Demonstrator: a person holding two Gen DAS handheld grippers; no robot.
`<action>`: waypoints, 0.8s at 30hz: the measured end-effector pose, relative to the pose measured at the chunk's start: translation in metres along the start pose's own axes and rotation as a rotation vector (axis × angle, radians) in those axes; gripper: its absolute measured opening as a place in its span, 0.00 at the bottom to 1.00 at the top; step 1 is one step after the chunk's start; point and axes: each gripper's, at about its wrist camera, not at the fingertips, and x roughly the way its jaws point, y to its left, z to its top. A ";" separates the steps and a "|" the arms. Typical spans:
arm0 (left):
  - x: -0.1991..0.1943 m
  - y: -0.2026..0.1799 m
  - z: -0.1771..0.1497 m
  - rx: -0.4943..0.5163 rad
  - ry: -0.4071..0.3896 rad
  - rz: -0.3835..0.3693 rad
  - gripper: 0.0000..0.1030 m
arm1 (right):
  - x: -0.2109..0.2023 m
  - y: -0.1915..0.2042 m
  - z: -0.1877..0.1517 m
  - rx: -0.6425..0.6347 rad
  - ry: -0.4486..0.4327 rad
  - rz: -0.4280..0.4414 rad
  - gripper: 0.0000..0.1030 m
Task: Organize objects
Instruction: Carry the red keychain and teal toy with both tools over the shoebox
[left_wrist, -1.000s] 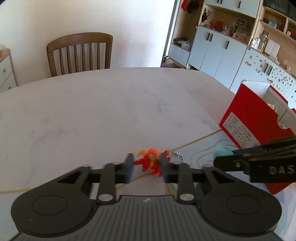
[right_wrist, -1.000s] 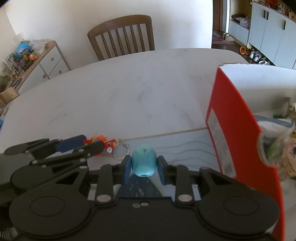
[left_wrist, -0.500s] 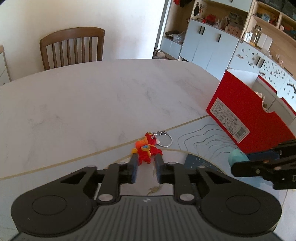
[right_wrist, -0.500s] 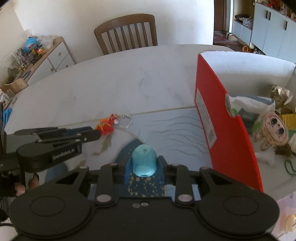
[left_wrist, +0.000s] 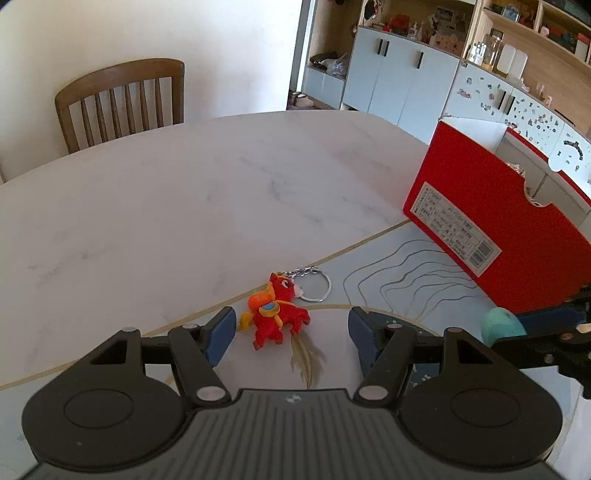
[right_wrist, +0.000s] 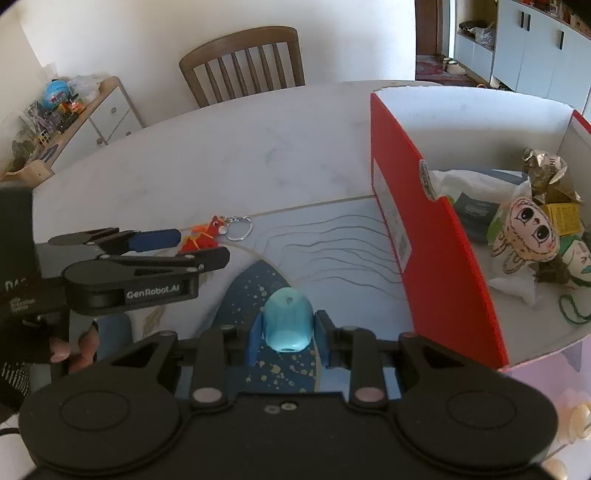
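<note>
The left gripper (left_wrist: 291, 334) is hanging wide open over the red keychain (left_wrist: 277, 310) lying on the mat (left_wrist: 406, 280), while the right gripper (right_wrist: 287, 338) is clamping a blue sharpener (right_wrist: 287, 319) beside the red box (right_wrist: 436, 258).

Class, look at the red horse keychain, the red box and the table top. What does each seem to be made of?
Horse keychain: probably soft moulded rubber or plastic, matt, with a shiny metal ring.
Red box: likely cardboard, going by its thin flat walls, cut notch and printed label.
Table: looks like marble or a stone-look slab, pale, grey-veined, smooth.
</note>
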 end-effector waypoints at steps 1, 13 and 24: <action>0.001 0.001 0.000 -0.001 -0.001 0.003 0.65 | -0.001 -0.001 -0.001 0.002 -0.001 0.001 0.28; 0.001 0.002 0.000 0.008 -0.014 0.052 0.39 | -0.005 -0.003 -0.005 -0.001 -0.007 0.001 0.28; -0.023 -0.007 0.001 -0.015 -0.026 0.064 0.37 | -0.018 -0.006 -0.004 -0.026 -0.024 0.019 0.28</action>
